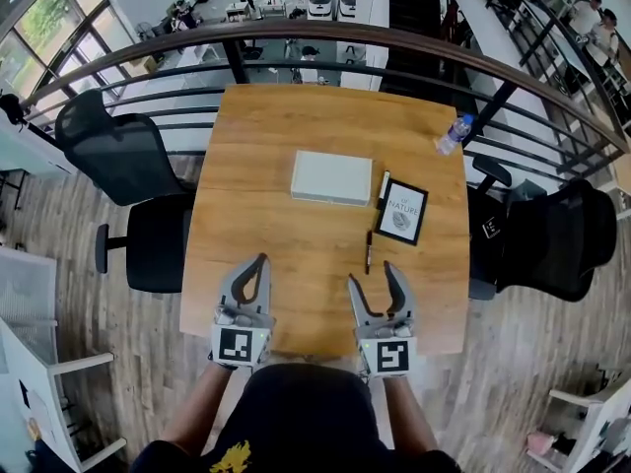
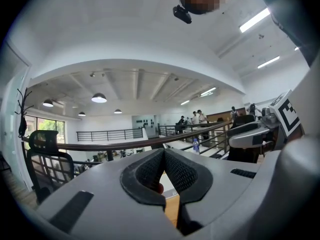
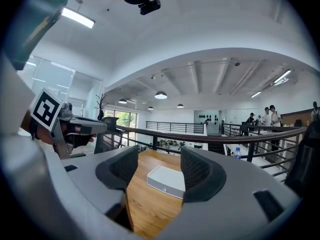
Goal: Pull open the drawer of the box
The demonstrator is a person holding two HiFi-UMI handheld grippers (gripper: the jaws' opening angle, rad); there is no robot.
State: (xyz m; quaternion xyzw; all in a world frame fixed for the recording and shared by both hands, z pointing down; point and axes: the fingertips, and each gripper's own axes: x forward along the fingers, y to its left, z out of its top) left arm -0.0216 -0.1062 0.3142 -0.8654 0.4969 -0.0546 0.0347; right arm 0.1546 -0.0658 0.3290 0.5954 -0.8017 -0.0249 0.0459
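Observation:
A flat white box (image 1: 331, 177) lies near the middle of the wooden table (image 1: 286, 264), and its drawer looks closed. In the right gripper view the box (image 3: 167, 180) shows between the jaws, some way ahead, with a small notch on its near face. My right gripper (image 1: 373, 276) (image 3: 159, 159) is open and empty, above the table's near part. My left gripper (image 1: 261, 264) (image 2: 163, 156) is shut with its pads together, holding nothing that I can see, at the near left. Both grippers are well short of the box.
A framed card (image 1: 402, 212), a black pen (image 1: 369, 250) and a small white marker (image 1: 384, 187) lie right of the box. A water bottle (image 1: 454, 134) is at the far right corner. Black chairs (image 1: 148, 195) (image 1: 552, 239) flank the table, and a railing (image 1: 325, 37) runs behind it.

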